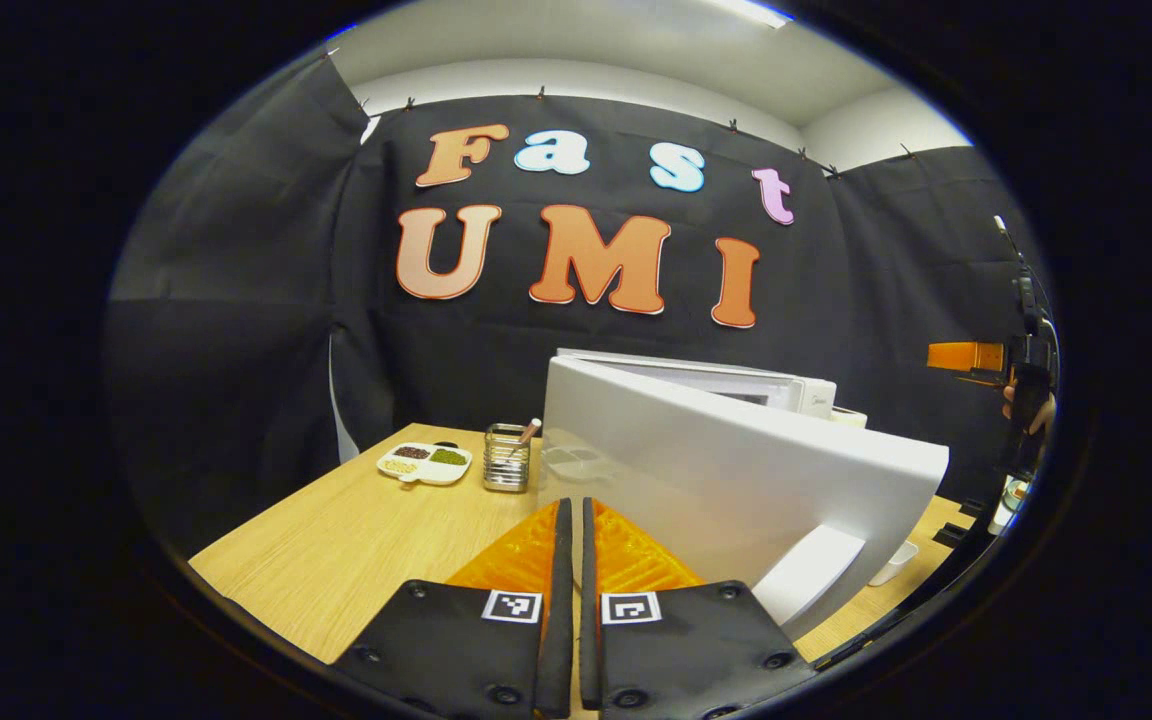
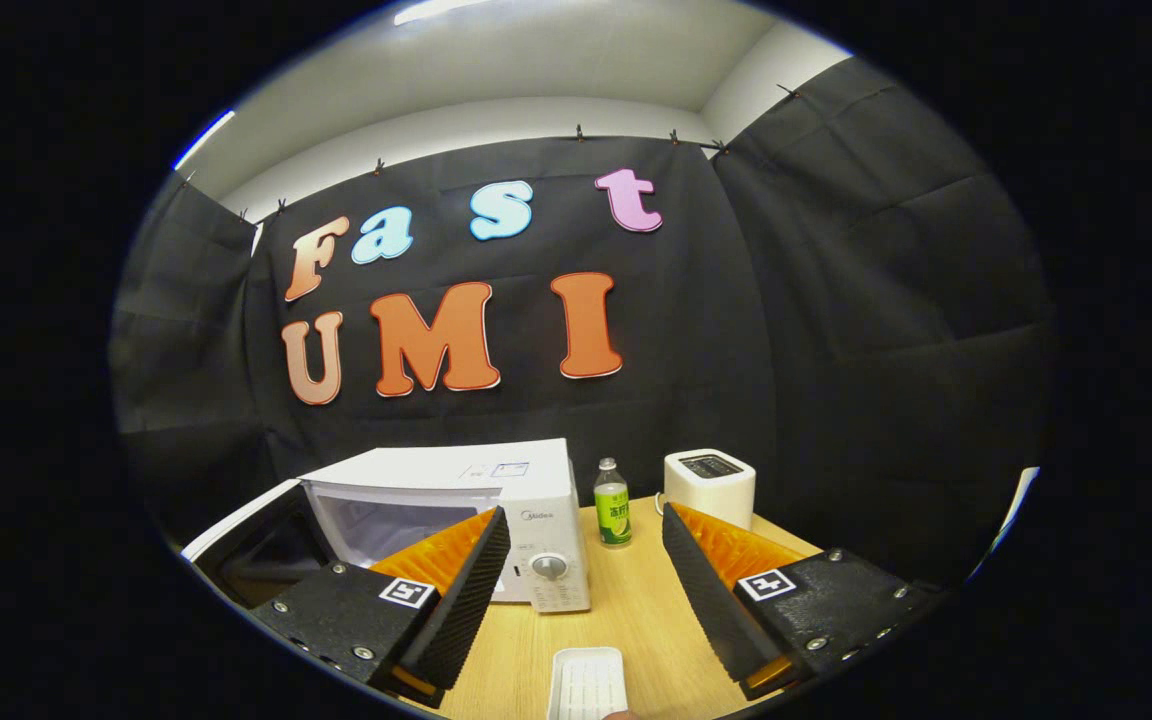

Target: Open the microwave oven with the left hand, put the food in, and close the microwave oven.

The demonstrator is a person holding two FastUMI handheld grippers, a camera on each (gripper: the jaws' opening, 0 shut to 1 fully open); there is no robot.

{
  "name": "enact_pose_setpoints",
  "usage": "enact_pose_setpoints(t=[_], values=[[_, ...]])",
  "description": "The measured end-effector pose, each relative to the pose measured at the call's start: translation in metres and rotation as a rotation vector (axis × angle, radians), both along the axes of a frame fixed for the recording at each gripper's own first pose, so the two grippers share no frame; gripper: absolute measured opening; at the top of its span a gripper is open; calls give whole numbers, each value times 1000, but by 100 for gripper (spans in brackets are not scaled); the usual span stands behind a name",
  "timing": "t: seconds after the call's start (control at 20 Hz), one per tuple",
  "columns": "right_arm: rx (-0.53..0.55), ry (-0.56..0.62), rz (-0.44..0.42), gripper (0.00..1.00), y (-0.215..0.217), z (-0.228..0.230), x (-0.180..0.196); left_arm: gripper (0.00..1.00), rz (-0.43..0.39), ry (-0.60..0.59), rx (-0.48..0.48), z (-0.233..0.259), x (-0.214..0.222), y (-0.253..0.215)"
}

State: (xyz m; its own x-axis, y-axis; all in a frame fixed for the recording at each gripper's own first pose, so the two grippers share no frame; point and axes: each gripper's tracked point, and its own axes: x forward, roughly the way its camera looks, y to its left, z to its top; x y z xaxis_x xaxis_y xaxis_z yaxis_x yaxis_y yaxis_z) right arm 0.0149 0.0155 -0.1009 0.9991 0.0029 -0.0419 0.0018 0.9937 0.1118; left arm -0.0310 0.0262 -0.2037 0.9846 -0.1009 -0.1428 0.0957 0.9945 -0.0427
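Note:
The white microwave (image 2: 496, 480) stands on the wooden table with its door swung wide. In the left gripper view the door's white outer face (image 1: 726, 470) fills the middle, just right of my left gripper (image 1: 574, 505), which is shut with nothing between its fingers. In the right gripper view the cavity (image 2: 386, 525) shows, with the door's dark inner side (image 2: 256, 550) to its left. My right gripper (image 2: 584, 515) is open, hovering above a small white food tray (image 2: 588, 683) lying on the table in front of the microwave. The right gripper (image 1: 976, 358) also shows far right, held by a hand.
A divided white dish (image 1: 426, 463) with grains and a metal utensil holder (image 1: 507, 457) sit at the table's back left. A green-labelled bottle (image 2: 612, 503) and a white toaster (image 2: 708, 483) stand right of the microwave. Bare table (image 1: 336, 540) lies left of my left gripper.

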Motion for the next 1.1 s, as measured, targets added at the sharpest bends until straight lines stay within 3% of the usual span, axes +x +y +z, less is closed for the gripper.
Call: enact_pose_setpoints(t=[0.05,0.15,0.45,0.65,1.1], values=[[-7,1,-5,95,-5,0,-1,12,-21,-5,10,-1,4,-3],[-11,0,-9,95,-14,1,-2,1,-96,33,-10,-15,7,-35],[4,9,-16,95,-33,-3,-5,5,-202,27,29,-11,22,-96],[10,13,-20,95,-43,-7,-8,5,-290,42,-1,-10,36,-135],[7,17,-65,95,-72,-10,-9,2,-341,44,60,-7,81,-191]])
